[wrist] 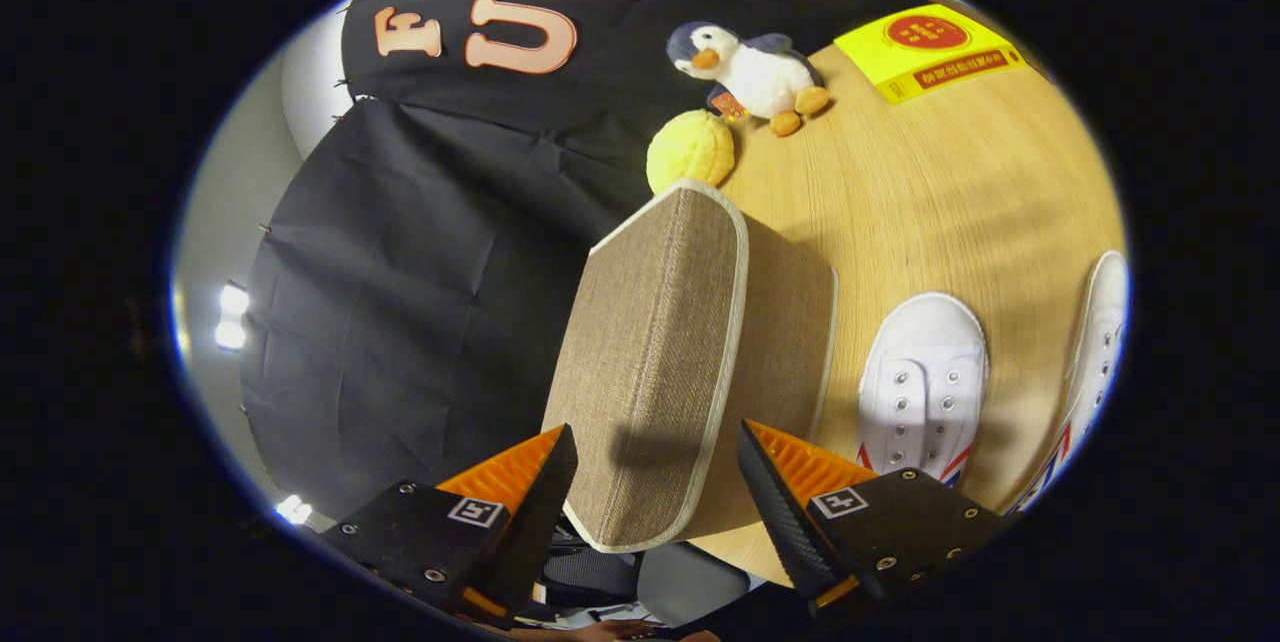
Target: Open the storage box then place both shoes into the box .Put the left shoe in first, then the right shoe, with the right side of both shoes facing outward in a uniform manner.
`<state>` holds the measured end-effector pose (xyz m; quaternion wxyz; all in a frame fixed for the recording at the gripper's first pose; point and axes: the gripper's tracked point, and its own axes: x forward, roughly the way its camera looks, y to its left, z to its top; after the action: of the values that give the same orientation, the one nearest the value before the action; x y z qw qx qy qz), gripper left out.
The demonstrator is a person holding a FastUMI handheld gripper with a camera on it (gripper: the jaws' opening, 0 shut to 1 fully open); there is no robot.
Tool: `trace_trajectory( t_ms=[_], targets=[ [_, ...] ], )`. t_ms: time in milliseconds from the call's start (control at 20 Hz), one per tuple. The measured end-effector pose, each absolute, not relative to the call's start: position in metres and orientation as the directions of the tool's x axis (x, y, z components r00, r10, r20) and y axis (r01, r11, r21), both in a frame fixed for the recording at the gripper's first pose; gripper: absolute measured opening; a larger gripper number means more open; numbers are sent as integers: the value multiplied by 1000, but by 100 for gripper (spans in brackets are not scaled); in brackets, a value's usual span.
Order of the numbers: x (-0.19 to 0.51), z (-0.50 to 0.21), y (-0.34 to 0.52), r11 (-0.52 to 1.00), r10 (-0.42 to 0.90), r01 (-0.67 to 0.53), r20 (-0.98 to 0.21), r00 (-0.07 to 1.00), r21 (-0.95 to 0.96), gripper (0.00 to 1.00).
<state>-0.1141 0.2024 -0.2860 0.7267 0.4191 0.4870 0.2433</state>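
A tan woven storage box with pale trim stands on the wooden table, its lid down. My gripper is open, and the box's near end sits between the two fingers; whether either finger touches it I cannot tell. Two white canvas shoes with red and blue side stripes lie on the table beside the box. One shoe is just beyond the right finger, toe pointing away. The other shoe lies farther out on that side.
Beyond the box rest a yellow knobbly ball and a penguin plush. A yellow flat packet lies at the table's far side. Black cloth hangs behind the table edge, with bright lamps off to the left.
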Motion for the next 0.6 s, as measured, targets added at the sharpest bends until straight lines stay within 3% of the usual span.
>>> trace_trajectory(
  t_ms=[600],
  targets=[
    [-109,-287,219,286,855,143,-320,409,948,95]
  ],
)
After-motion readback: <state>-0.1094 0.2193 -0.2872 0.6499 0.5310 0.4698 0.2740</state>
